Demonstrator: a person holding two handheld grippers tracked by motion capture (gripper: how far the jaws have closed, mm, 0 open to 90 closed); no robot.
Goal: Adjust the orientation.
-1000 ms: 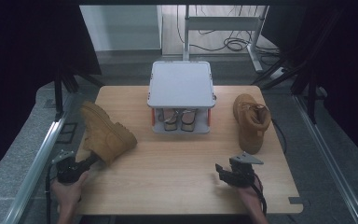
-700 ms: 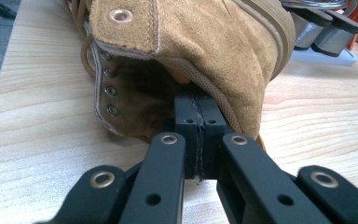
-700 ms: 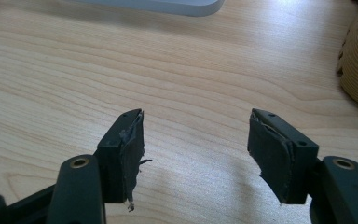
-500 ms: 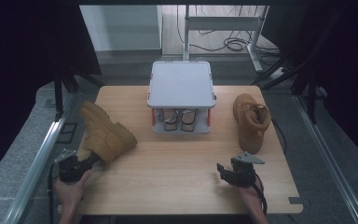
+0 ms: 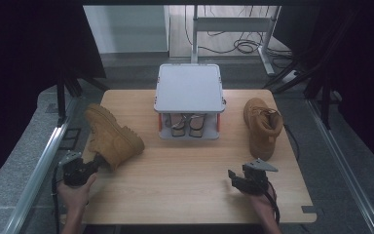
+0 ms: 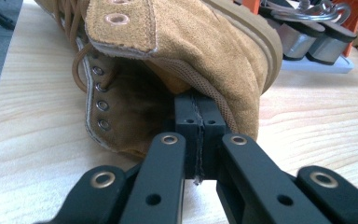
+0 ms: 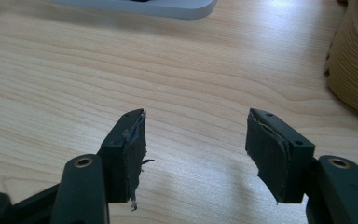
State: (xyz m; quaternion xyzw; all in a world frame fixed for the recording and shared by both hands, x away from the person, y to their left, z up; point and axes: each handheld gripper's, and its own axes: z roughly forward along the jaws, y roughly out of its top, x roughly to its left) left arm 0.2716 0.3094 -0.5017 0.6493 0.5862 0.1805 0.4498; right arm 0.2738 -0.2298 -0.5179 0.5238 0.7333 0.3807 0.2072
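1. Here the left gripper (image 5: 95,163) sits at the near left corner of the table (image 5: 185,190), its jaws pressed tight together on the collar edge of the left boot (image 5: 111,138).
2. In the left gripper view the pads meet flat against each other, with the boot (image 6: 177,51) rim pinched at their tips; the tan suede opening, eyelets and lace loom just above.
3. The left boot lies tipped on its side near the table's left edge, sole turned toward the rack (image 5: 190,102).
4. The right gripper (image 5: 233,176) rests low over the near right part of the table, jaws spread wide with bare wood between them; they have just been closing a little, gripping nothing.
5. The right boot (image 5: 263,124) stands by the right edge, well apart from the right gripper; its sole edge shows at the right of the right gripper view (image 7: 354,60).
6. The rack stands at the far middle, a pair of shoes (image 5: 187,124) under its grey top.
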